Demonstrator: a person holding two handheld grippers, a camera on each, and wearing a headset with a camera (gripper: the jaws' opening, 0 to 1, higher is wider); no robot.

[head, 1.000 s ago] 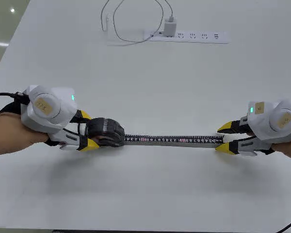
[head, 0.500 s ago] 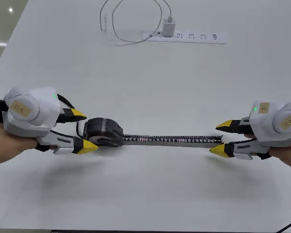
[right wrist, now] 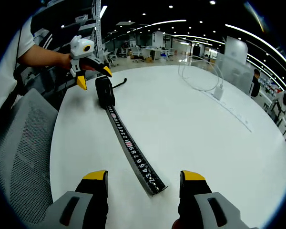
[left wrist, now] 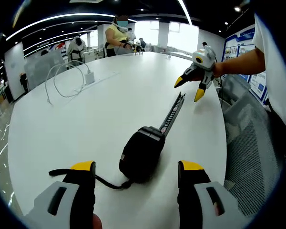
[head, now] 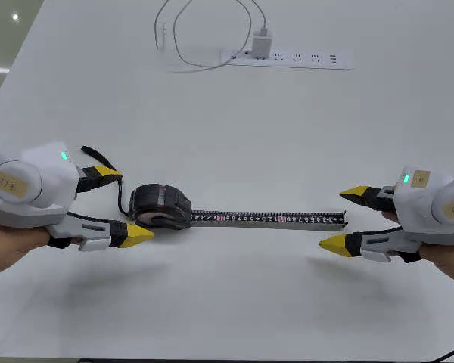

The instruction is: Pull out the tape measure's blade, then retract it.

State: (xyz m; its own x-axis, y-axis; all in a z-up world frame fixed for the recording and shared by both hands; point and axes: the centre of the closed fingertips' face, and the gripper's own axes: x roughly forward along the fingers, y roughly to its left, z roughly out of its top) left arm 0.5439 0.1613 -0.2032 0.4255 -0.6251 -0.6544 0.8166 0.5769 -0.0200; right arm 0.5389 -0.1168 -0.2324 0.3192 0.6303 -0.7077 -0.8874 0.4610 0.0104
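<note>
Backed off, left gripper (head: pixel 130 203) and right gripper (head: pixel 337 218) gape, neither pinching the tape measure (head: pixel 160 206). Right gripper view resolves blade (right wrist: pixel 131 149) numerals.

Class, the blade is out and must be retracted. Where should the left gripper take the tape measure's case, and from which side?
Grip the case across its two flat faces, coming from its rear end, opposite the blade. It stands upright, with its faces toward and away from the person, and the open left gripper is lined up behind that end. Mind the strap trailing there.
</note>
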